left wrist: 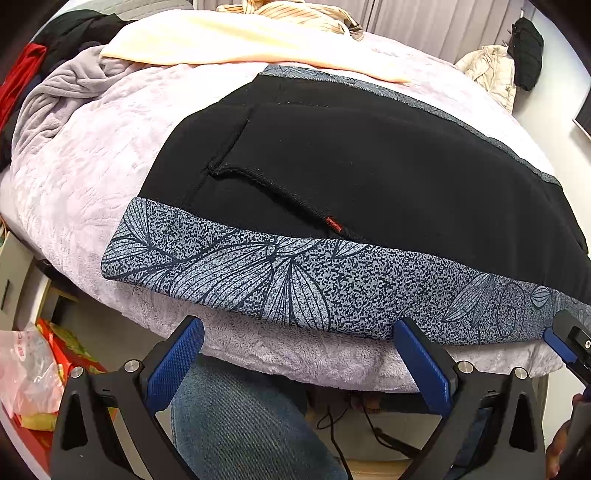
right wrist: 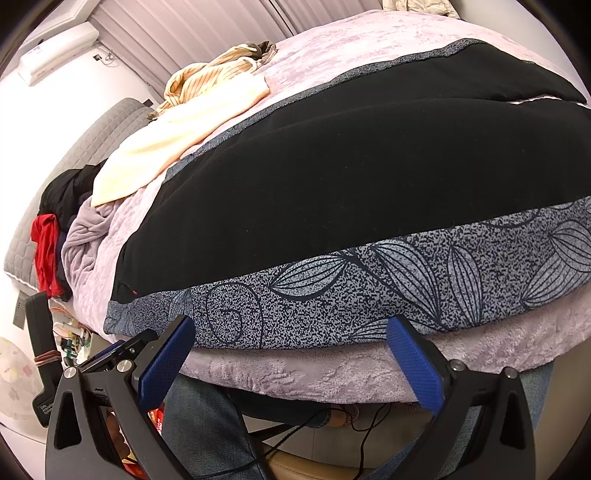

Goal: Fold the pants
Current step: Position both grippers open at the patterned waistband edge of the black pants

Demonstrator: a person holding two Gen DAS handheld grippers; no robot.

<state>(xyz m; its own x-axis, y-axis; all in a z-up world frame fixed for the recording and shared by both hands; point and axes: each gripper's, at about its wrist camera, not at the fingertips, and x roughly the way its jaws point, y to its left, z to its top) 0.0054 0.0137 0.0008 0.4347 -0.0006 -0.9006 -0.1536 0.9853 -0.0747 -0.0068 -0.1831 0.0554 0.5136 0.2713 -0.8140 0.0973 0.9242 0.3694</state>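
Black knit pants [left wrist: 369, 177] with a speckled grey-blue leaf-print side band [left wrist: 295, 280] lie flat across a lilac plush blanket [left wrist: 92, 177] on the bed, filling the centre of both wrist views. In the left view the printed band runs from 8 o'clock to 4 o'clock along the near bed edge. A slanted pocket opening [left wrist: 266, 184] with a small red tag [left wrist: 332, 223] sits just above the band, which suggests the waist end lies toward 9 o'clock. In the right view the same band [right wrist: 369, 295] sweeps from 8 o'clock up to 3 o'clock.

The left gripper [left wrist: 299, 354] hangs just short of the band with its blue-padded jaws spread wide and nothing between them. The right gripper [right wrist: 291, 350] is likewise spread and empty; its tip also shows at 4 o'clock in the left view [left wrist: 565, 339].

Handling, as a judgement: the fabric looks soft, limp and light, probably stretchy, with no stiffness to hold a shape. It should drag a little on the plush blanket, not slide freely. The near printed edge overhangs the mattress corner slightly, so it offers the easiest pinch. Both layers should be caught together, the two grips well apart, so the lifted edge stays straight and does not sag at its middle.

A cream cloth [left wrist: 240, 44], a striped garment [left wrist: 291, 14] and a dark clothes heap [right wrist: 62, 206] lie toward 11 o'clock, apart from the pants.
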